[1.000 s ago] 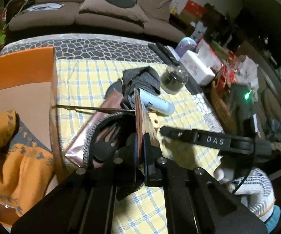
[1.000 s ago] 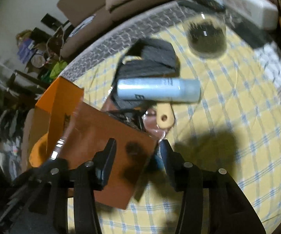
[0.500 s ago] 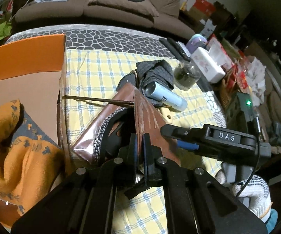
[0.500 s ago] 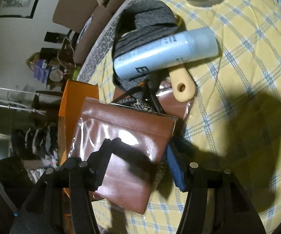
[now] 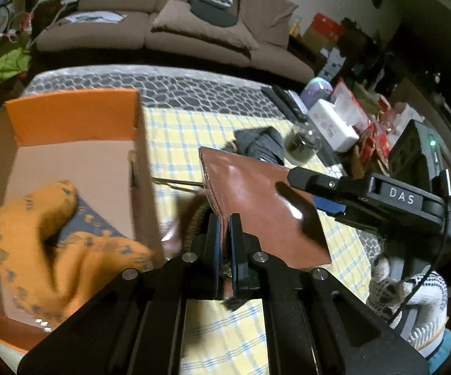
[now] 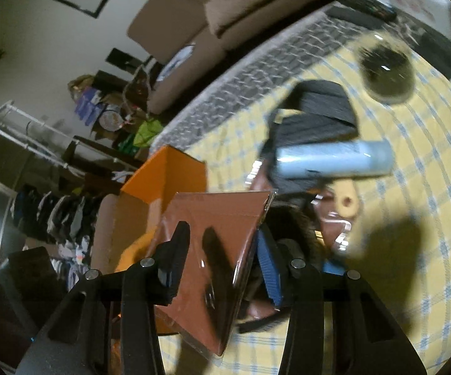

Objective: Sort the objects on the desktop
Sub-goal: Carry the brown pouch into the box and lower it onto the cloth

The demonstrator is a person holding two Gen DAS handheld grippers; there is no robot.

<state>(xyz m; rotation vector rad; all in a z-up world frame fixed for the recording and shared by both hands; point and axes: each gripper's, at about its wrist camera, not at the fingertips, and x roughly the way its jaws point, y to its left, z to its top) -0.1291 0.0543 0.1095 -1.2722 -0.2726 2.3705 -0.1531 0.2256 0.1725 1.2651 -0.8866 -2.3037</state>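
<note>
Brown and glossy, the pouch point(image 5: 256, 193) was clamped at its lower edge by the left hand-held gripper point(image 5: 225, 234), whose jaws stood all but closed on it, holding it tilted above the yellow checked cloth point(image 5: 175, 134) of the worktop. The right hand-held gripper point(image 6: 222, 247) straddled the same pouch point(image 6: 213, 250) — its jaws had just been closing, the pouch between them, yet the pads did not visibly press on it. Seen from the left wrist, one right finger point(image 5: 313, 181) lay across the pouch's upper right face. Just left of the pouch stood the orange box point(image 5: 72, 118), open, with an orange patterned cloth point(image 5: 47, 237) inside. Further along the worktop lay a dark cloth point(image 6: 319, 115), a pale blue tube point(image 6: 331, 159) resting against it, a wooden handle point(image 6: 346, 201) just below the tube, and a glass jar point(image 6: 386, 76) well apart — all motion-blurred. A second brown pouch point(image 6: 331, 231) lay beneath the handle.
</note>
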